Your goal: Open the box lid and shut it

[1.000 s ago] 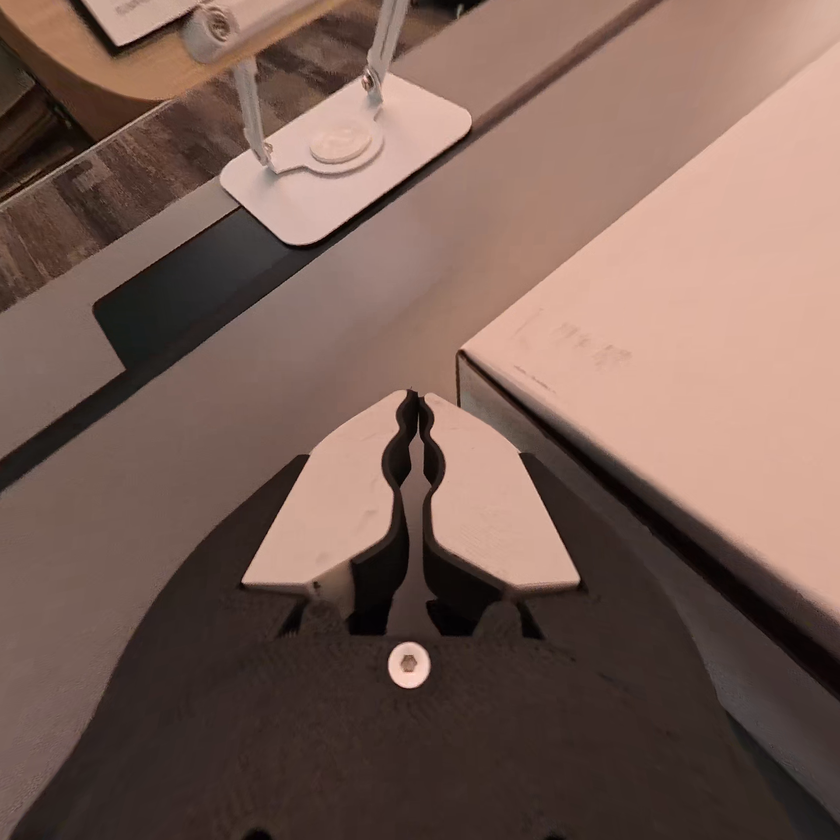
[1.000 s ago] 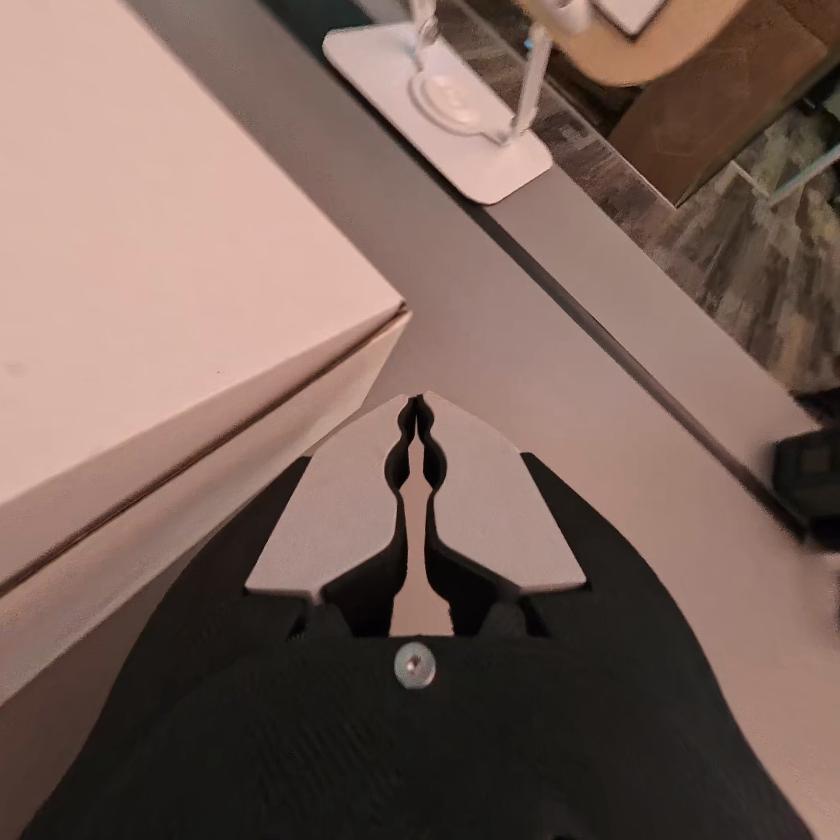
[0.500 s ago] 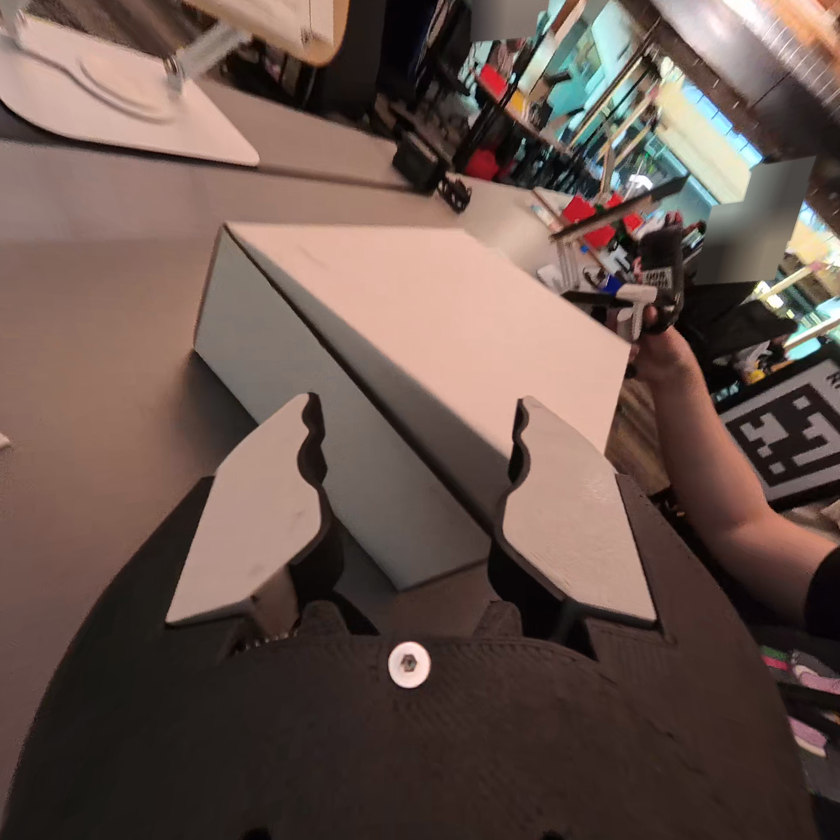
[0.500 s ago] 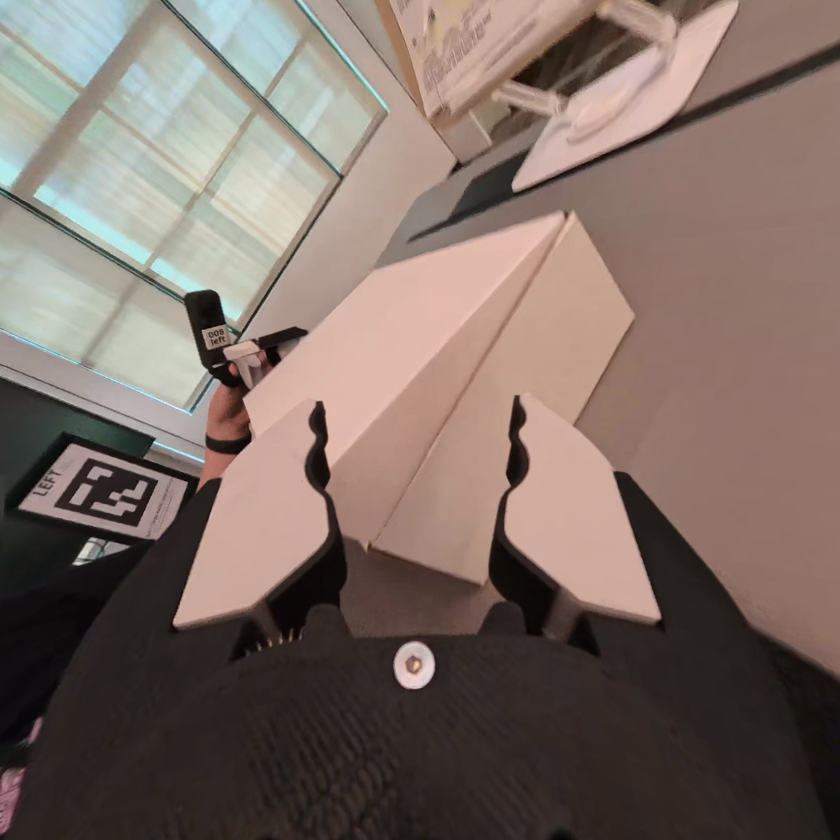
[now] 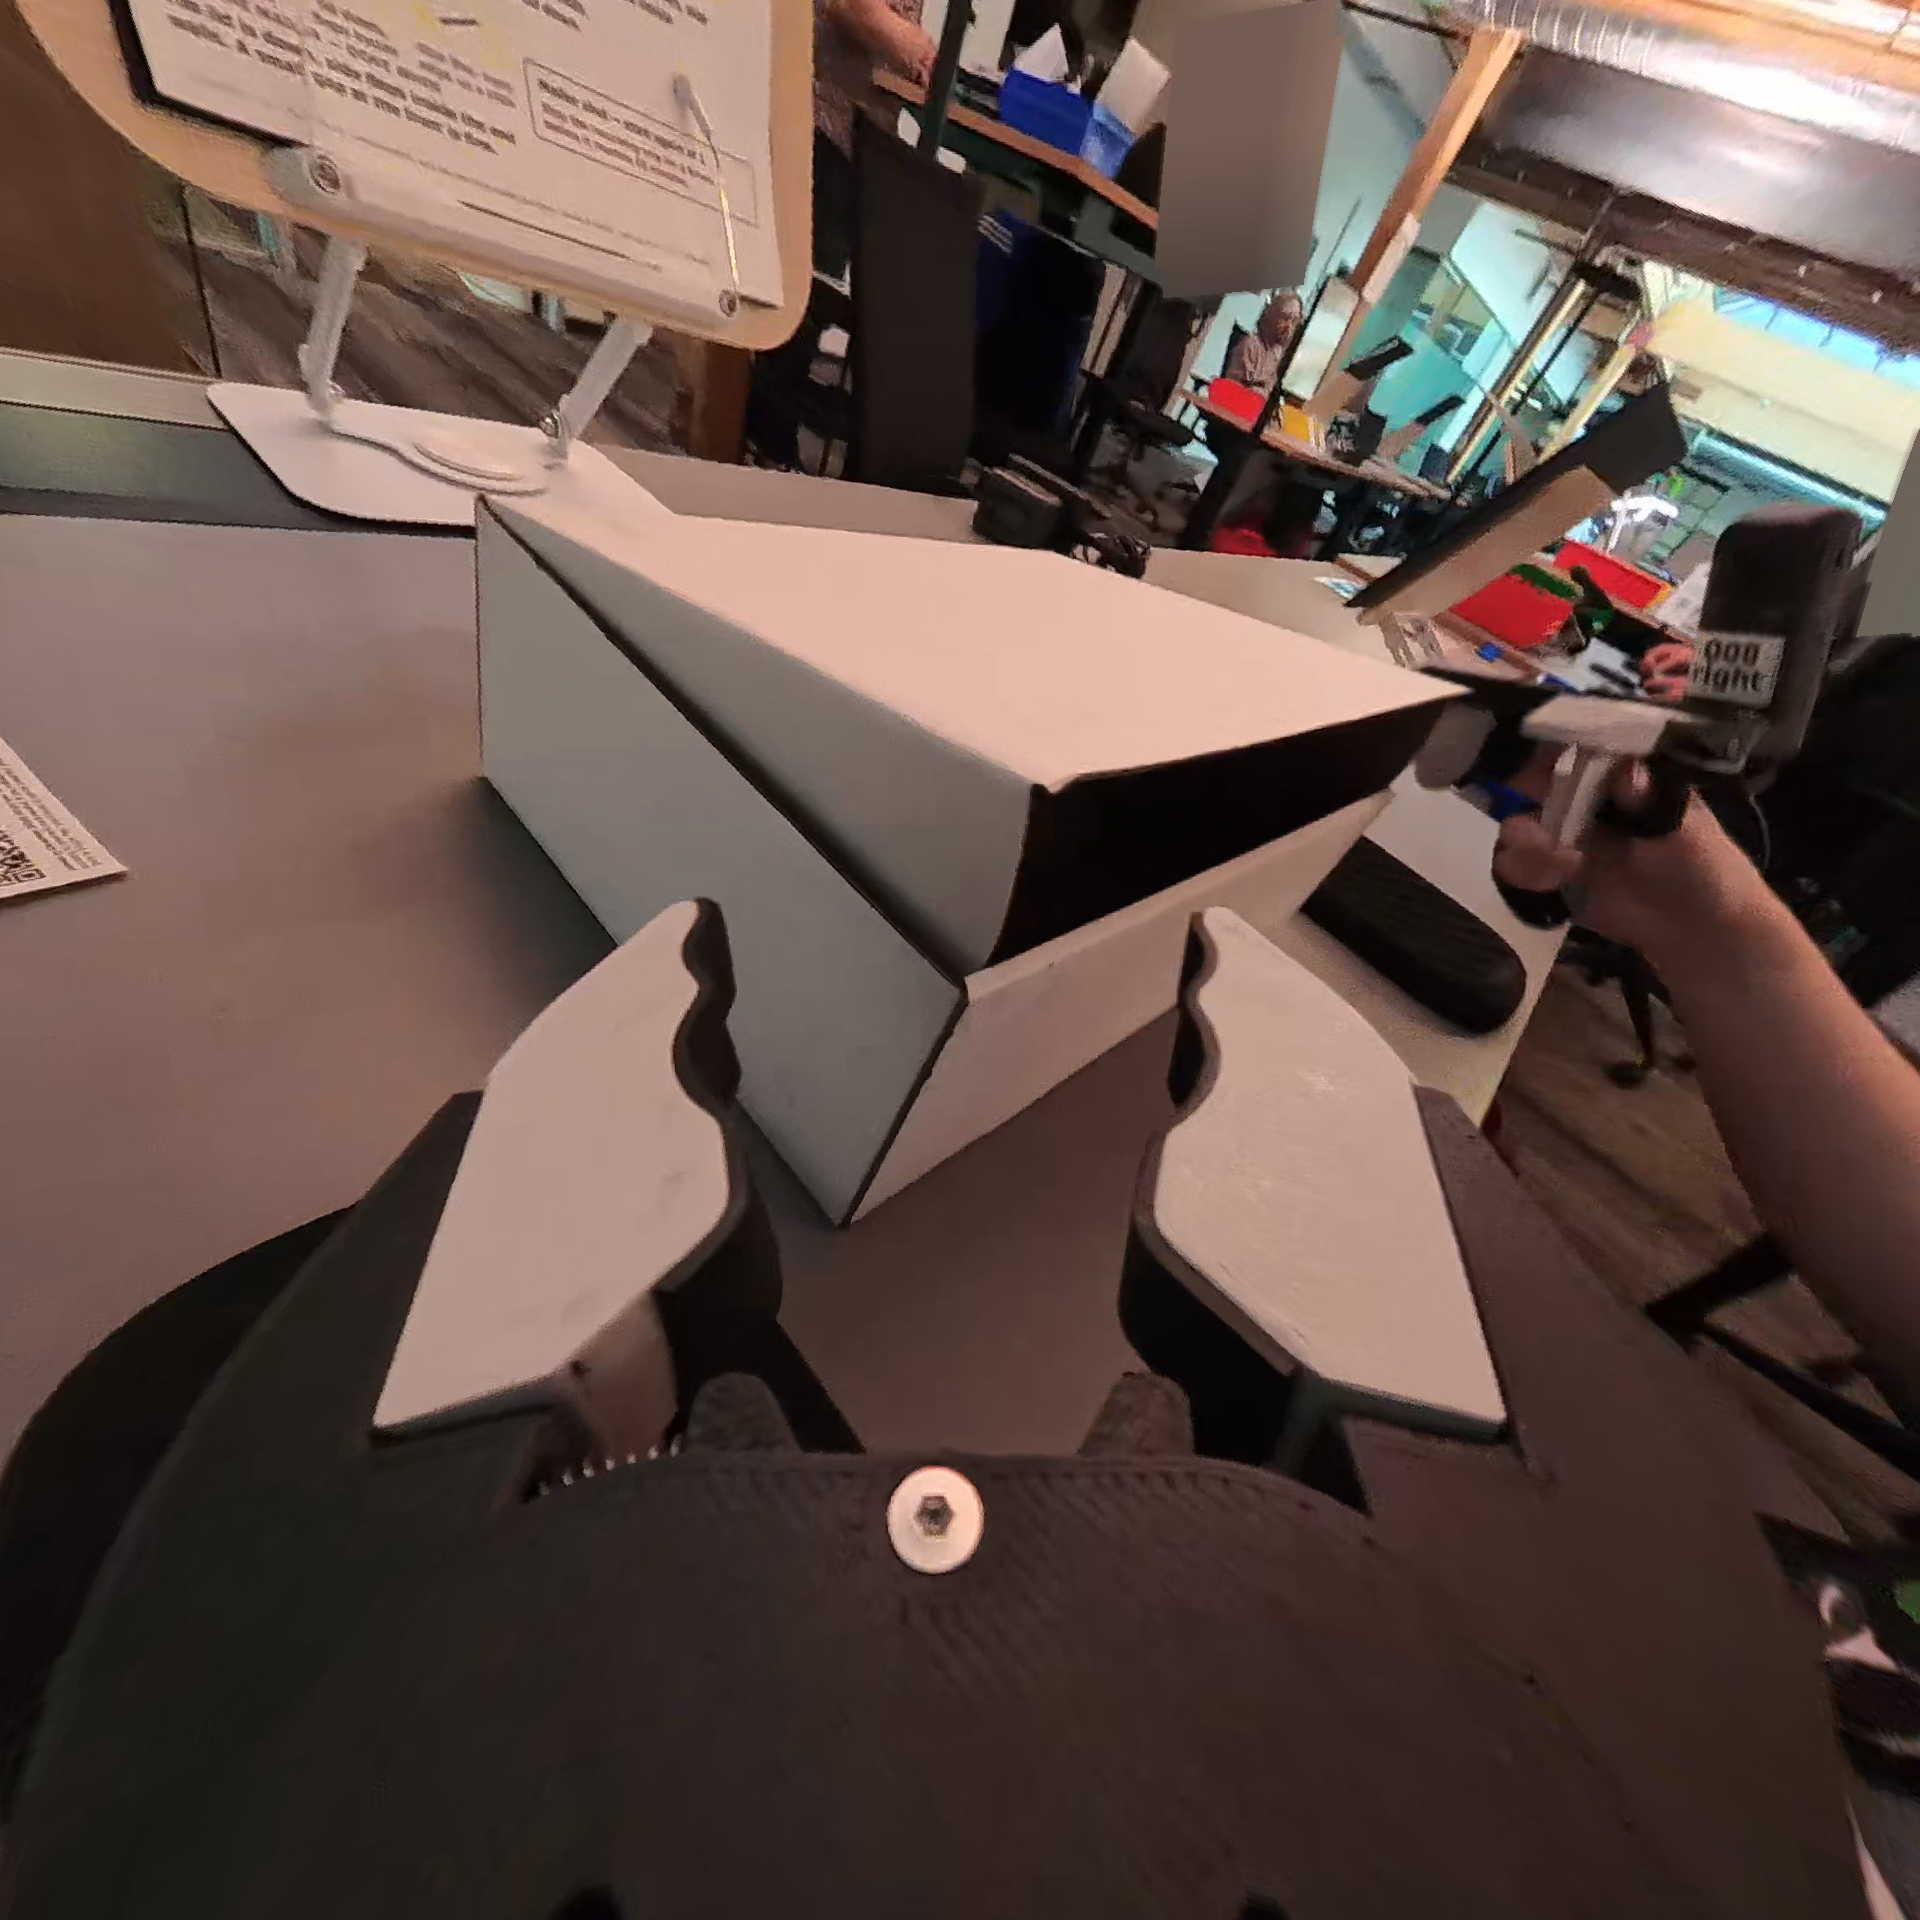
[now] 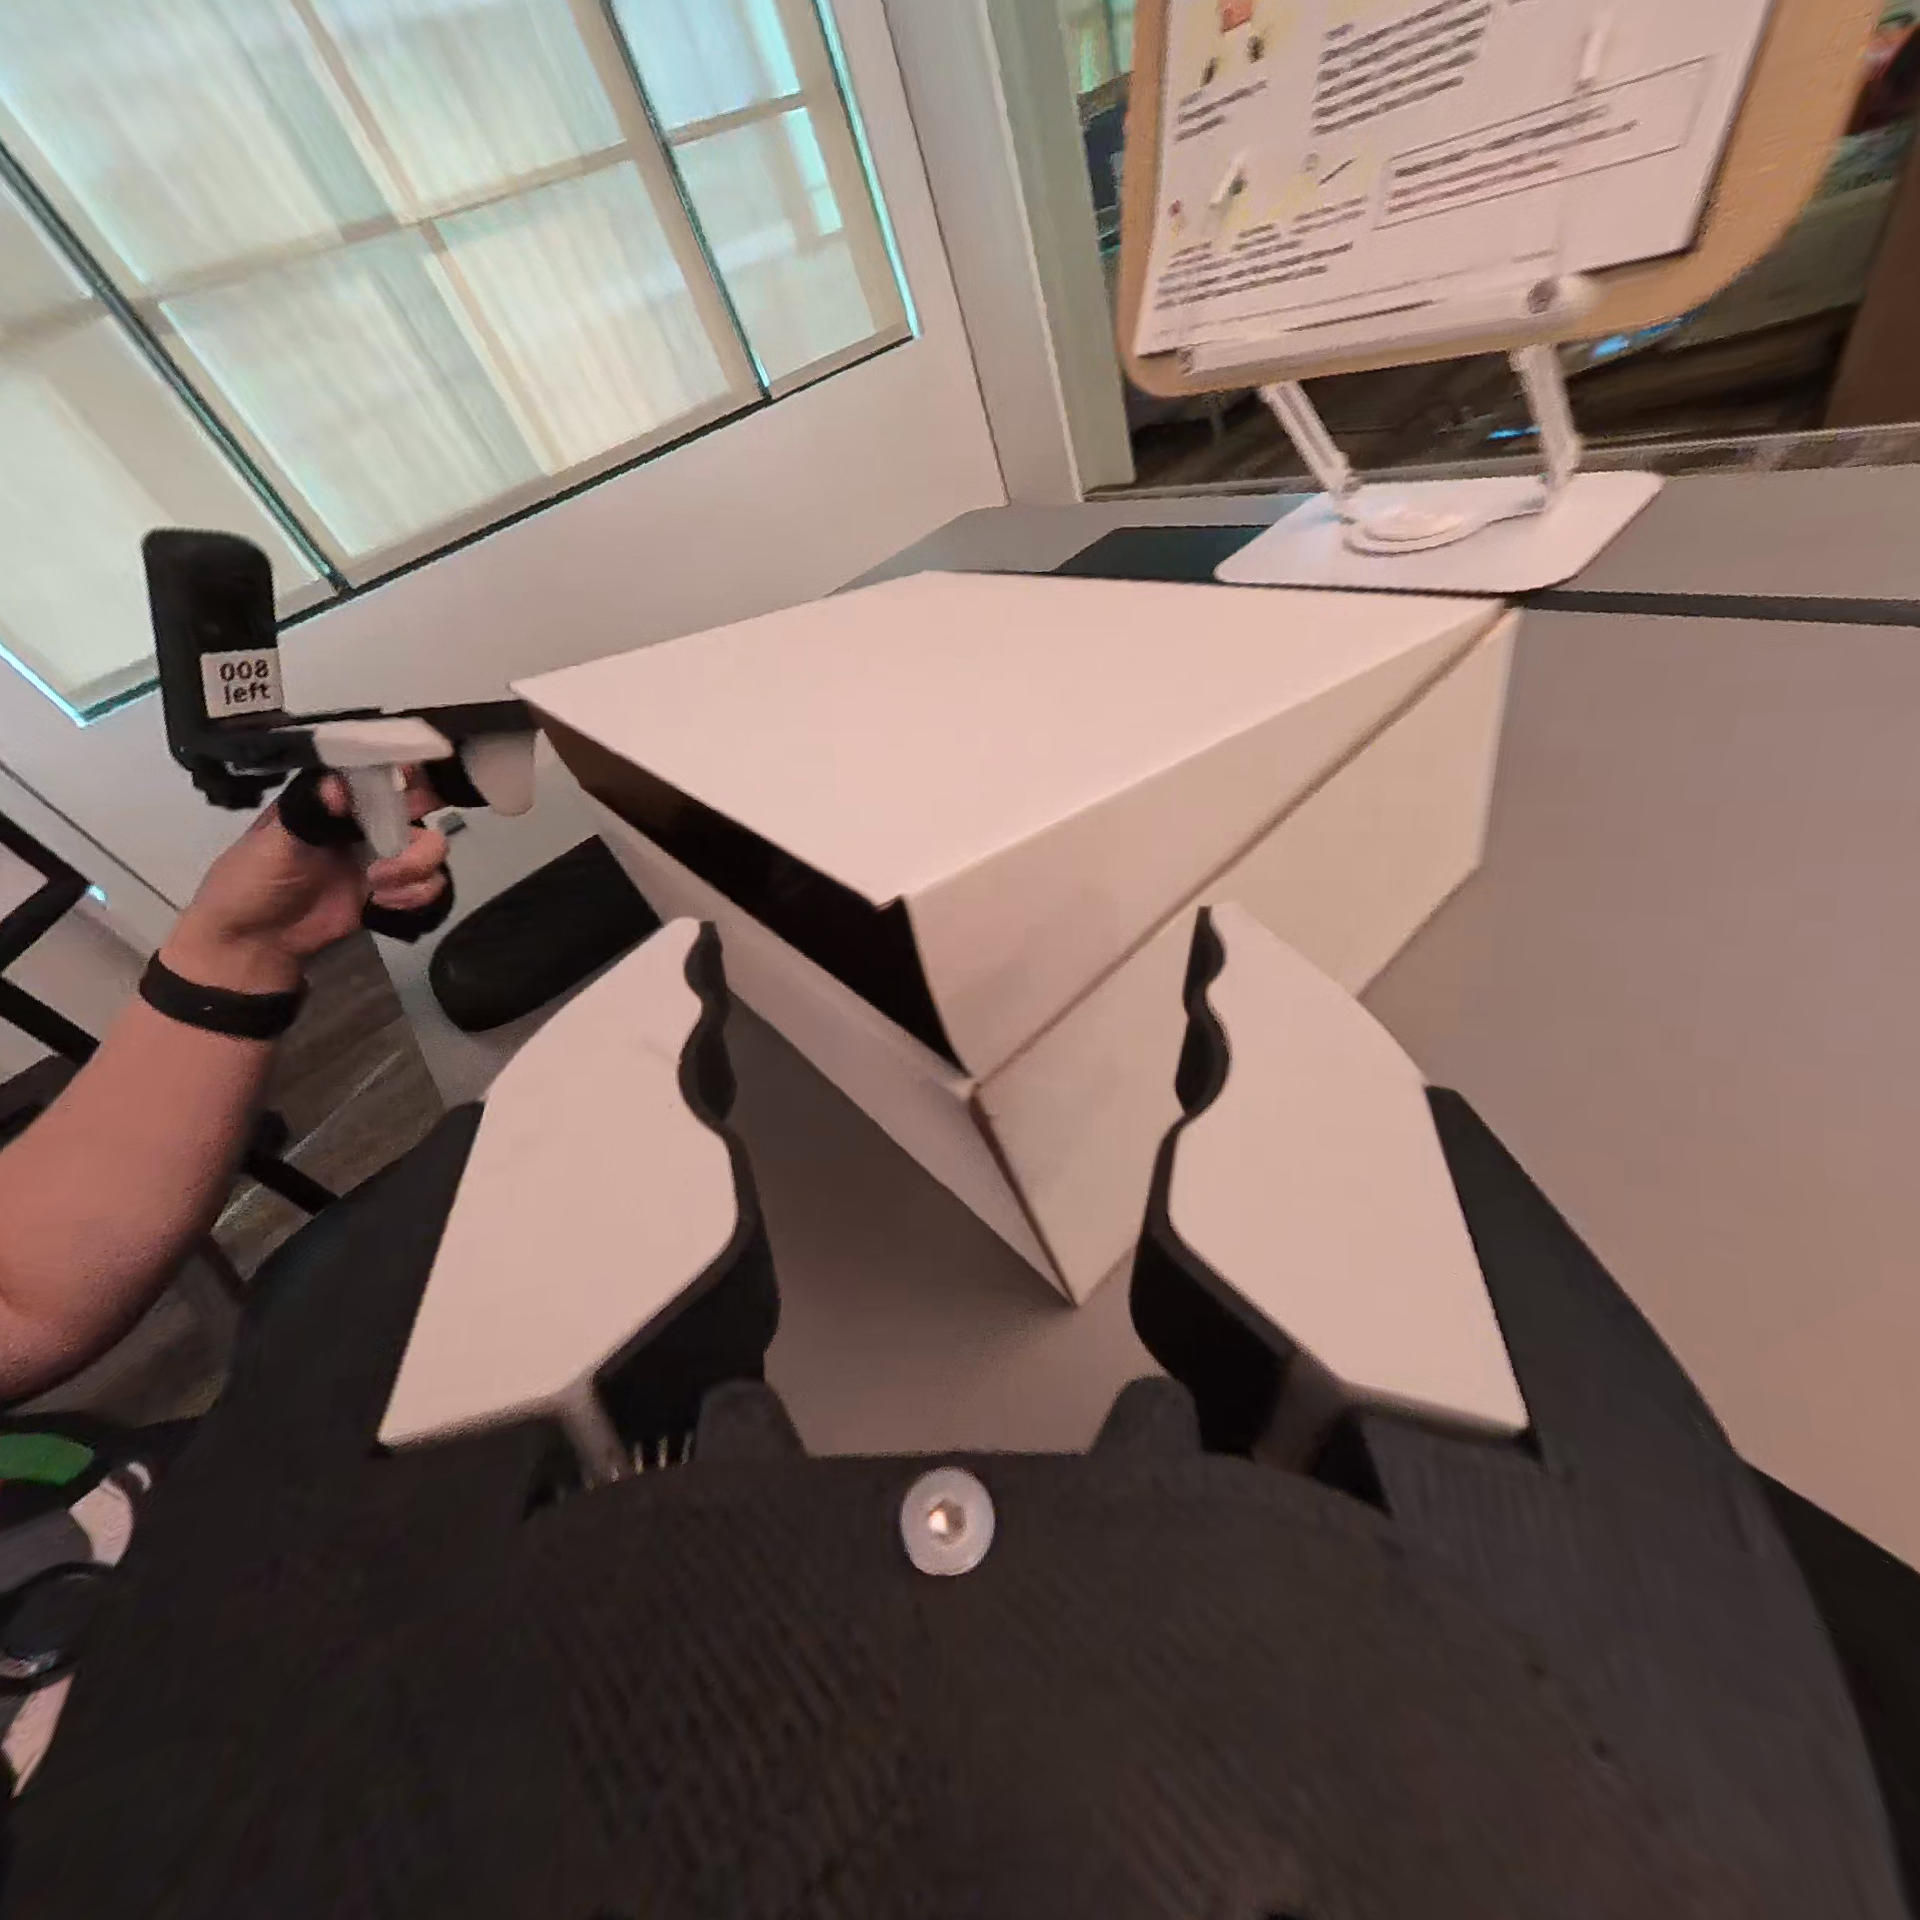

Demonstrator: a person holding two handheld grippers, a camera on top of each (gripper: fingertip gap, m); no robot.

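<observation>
A white cardboard box stands on the grey table [image 5: 208, 987]. Its lid [image 5: 987, 644] is hinged at the back and raised at the front, with a dark gap above the base [image 5: 644, 831]. My left gripper [image 5: 956, 920] is open, its fingers either side of the near front corner. The right wrist view shows its finger [image 6: 488, 758] at the lid's front corner. My right gripper [image 6: 956, 930] is open at the other front corner of the lid [image 6: 987, 707] and base [image 6: 1299, 852]. In the left wrist view, the right gripper [image 5: 1455, 748] is against the lid edge.
A document stand [image 5: 468, 135] on a white foot [image 5: 395, 457] stands behind the box, and also shows in the right wrist view [image 6: 1403, 156]. A printed sheet [image 5: 42, 842] lies at the left. A black oblong pad [image 5: 1423, 956] lies by the table's front edge.
Both grippers were shut beside the closed box one second ago. They have since opened and swung round to the front corners. The lid's front edge is now raised higher.
</observation>
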